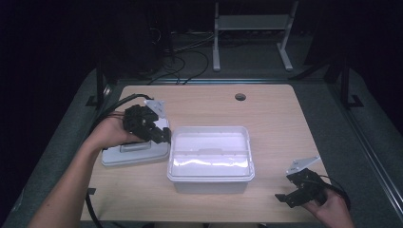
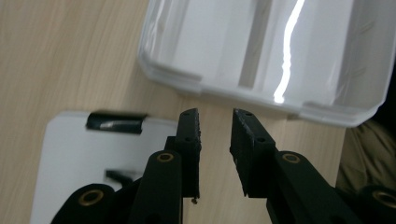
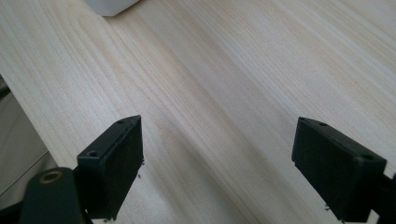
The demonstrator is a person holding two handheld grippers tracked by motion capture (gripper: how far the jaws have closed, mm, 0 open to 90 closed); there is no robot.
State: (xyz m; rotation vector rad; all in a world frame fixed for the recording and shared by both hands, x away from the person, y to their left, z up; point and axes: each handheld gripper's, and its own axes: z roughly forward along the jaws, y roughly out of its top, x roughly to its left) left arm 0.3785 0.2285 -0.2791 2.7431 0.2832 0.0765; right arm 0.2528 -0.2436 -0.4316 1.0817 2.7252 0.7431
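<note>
Our left gripper (image 1: 161, 134), jaws slightly apart and empty, hangs above the lid (image 1: 135, 154) lying just left of the box (image 1: 210, 159); our right gripper (image 1: 292, 195) waits wide open, well apart.

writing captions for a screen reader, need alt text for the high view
A person's left tool hangs over a white lid lying flat beside an open white box in the middle of a wooden table. The right tool rests near the table's front right corner, jaws wide apart and holding nothing.
</note>
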